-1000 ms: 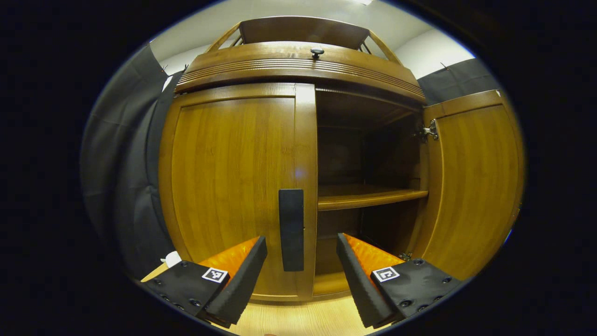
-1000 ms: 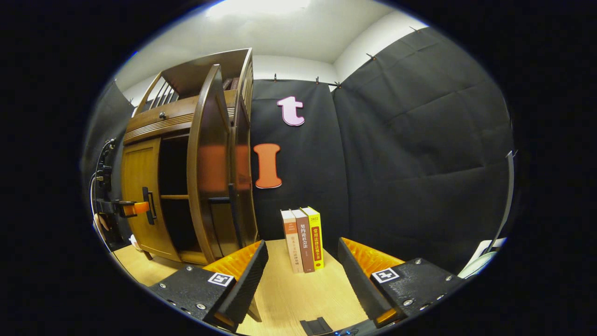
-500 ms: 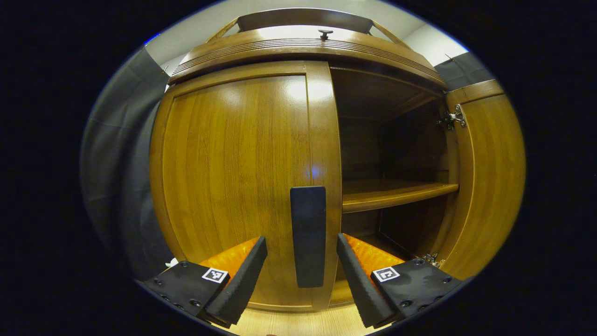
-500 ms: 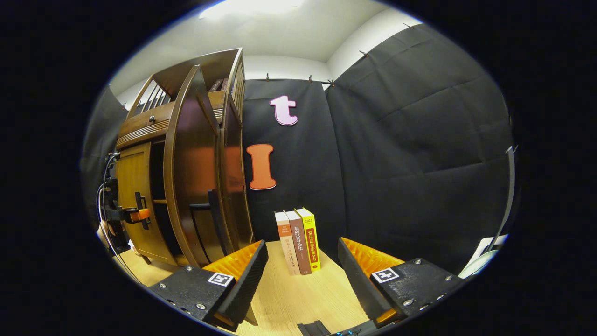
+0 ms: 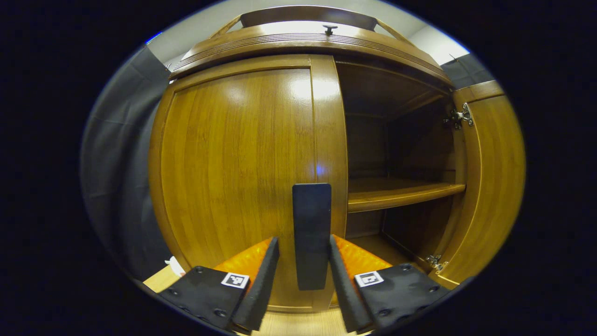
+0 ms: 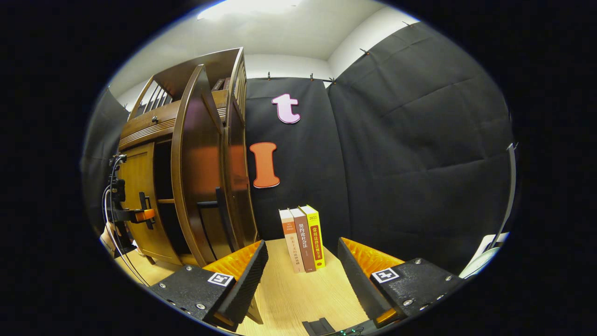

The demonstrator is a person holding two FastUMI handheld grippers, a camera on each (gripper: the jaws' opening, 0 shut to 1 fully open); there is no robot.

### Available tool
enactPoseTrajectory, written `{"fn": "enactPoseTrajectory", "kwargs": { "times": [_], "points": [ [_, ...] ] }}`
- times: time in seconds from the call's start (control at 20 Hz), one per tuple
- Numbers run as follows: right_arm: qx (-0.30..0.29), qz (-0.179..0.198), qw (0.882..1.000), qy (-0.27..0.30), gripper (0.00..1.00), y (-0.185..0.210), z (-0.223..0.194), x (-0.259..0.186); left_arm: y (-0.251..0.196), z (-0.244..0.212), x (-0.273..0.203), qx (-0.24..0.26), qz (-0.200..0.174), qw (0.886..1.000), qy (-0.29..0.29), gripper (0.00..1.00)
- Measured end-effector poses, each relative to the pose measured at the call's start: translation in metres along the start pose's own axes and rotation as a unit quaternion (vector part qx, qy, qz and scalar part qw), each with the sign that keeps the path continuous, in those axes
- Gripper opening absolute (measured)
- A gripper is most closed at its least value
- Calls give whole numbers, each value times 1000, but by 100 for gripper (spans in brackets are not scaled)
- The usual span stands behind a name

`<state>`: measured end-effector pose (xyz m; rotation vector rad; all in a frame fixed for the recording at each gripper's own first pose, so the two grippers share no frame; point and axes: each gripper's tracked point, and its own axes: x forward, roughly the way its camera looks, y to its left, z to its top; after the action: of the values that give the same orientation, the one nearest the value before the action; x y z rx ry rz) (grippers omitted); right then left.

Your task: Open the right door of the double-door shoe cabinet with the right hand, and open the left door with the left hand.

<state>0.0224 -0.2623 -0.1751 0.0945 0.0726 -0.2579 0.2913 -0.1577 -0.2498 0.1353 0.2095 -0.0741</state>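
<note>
Two forward-looking fisheye views of one brown wooden double-door shoe cabinet (image 5: 261,154), close and far.

The cabinet front is faced squarely and from very near in the left gripper view, with the black upright bar handle (image 5: 311,235) seen between that gripper's fingers. In the right gripper view, the light wooden worktop (image 6: 298,289) is looked across from farther back, toward the black cloth wall, the cabinet (image 6: 154,186) being seen obliquely at the left. The cabinet is shared by both views.
</note>
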Motion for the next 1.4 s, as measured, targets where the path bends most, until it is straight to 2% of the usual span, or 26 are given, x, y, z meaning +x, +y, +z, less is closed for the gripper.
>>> {"fn": "enactPoseTrajectory", "kwargs": {
  "times": [0.15, 0.25, 0.3, 0.35, 0.45, 0.65, 0.7, 0.9, 1.0, 1.05, 1.2, 1.3, 1.35, 1.4],
  "points": [
    [-1, -4, 1000, 1, 99, 0, -1, -1, -3, -2, 0, 2, -11, 1000, 6, 37],
    [-2, -4, 1000, 0, 99, 2, -1, -4, -3, -2, -3, -8, -19, 1000, 2, 37],
    [-2, -4, 1000, 1, 26, 3, -1, -4, -3, -2, -6, -17, -23, 1000, -3, 33],
    [-3, -5, 1000, 3, 99, 3, -2, -6, -2, -3, -8, -27, -25, 999, -6, 30],
    [-1, -6, 1000, 4, 99, 7, 0, -8, -1, -2, -18, -38, -22, 999, -8, 36],
    [-1, -1, 1000, -4, 99, 22, 9, -21, -3, -1, -41, -32, -56, 998, 0, 37],
    [-3, 0, 1000, -6, 99, 25, 11, -23, -1, -1, -48, -33, -60, 998, 0, 30],
    [-13, 6, 1000, -11, 99, 45, 19, -35, 11, -2, -88, -31, -71, 997, 2, 33],
    [-16, 10, 1000, -16, 99, 54, 24, -41, 17, -1, -102, -25, -78, 997, 2, 30],
    [-16, 13, 1000, -18, 99, 58, 26, -44, 21, 0, -110, -24, -79, 997, 3, 36],
    [-18, 24, 999, -18, 99, 75, 29, -51, 37, -2, -132, -29, -83, 996, 3, 30],
    [-22, 31, 999, -18, 99, 85, 29, -56, 50, 0, -149, -35, -83, 996, 1, 33],
    [-23, 33, 999, -16, 99, 89, 27, -58, 57, 1, -158, -37, -81, 996, -1, 30],
    [-22, 35, 999, -13, 92, 92, 24, -60, 65, 1, -165, -35, -78, 996, -2, 33]
  ]
}}
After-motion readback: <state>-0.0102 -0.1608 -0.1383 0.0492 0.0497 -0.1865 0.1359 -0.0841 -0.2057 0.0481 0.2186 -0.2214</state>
